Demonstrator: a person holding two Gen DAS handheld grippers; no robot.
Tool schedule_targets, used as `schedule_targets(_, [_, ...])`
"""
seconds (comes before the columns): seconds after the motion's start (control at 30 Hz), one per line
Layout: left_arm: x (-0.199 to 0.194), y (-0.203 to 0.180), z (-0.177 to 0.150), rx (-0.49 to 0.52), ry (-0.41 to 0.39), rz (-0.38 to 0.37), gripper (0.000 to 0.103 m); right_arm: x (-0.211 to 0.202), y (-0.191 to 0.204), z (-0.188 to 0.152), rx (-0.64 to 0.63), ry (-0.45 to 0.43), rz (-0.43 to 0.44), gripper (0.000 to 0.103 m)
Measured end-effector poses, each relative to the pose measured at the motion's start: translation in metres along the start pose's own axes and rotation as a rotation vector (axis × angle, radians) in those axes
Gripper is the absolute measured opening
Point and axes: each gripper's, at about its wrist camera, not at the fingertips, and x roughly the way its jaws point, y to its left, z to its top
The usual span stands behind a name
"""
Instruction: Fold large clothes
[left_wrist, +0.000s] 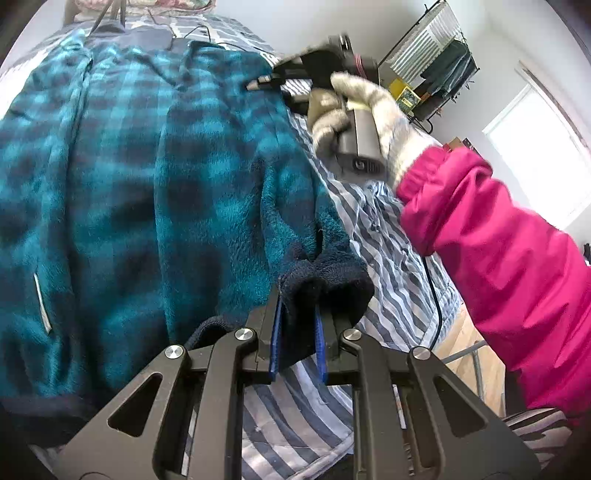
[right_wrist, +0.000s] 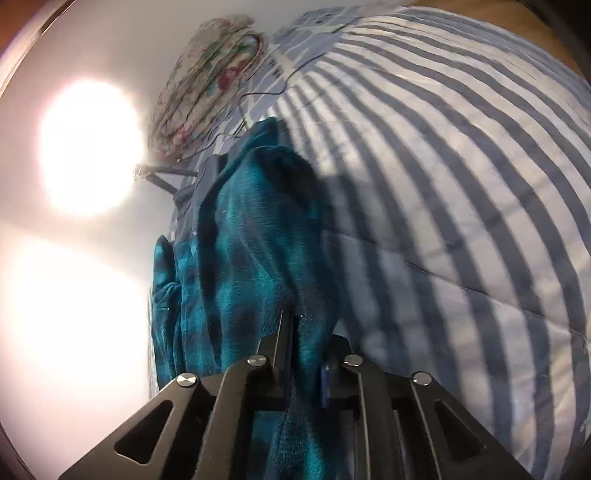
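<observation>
Your left gripper (left_wrist: 299, 314) is clenched on the fleece jacket's (left_wrist: 147, 166) dark cuff (left_wrist: 325, 280); your right gripper (right_wrist: 306, 354) grips its teal fabric above the striped bedding (right_wrist: 461, 184)

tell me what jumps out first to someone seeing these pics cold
The teal plaid fleece jacket spread over the striped bedding fills the left wrist view, its dark cuff pinched in the left tool. To the right, a bright pink sleeve and gloved hand carry the right tool, which grips a fold of the fleece.
</observation>
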Motion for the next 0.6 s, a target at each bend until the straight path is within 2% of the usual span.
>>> schedule_targets(0.27, [-0.012, 0.022, -0.001, -0.127, -0.025, -0.059, 0.013, 0.008, 0.114, -0.008, -0.355, 0.002, -0.244, 0.003])
schedule_targets(0.43, [-0.02, 0.036, -0.004, -0.176, -0.041, -0.066, 0.013, 0.026, 0.17, -0.025, -0.54, 0.018, -0.324, 0.003])
schedule_targets(0.6, [-0.027, 0.054, -0.008, -0.236, -0.049, -0.076, 0.013, 0.064, 0.216, -0.049, -0.697, 0.068, -0.372, 0.003])
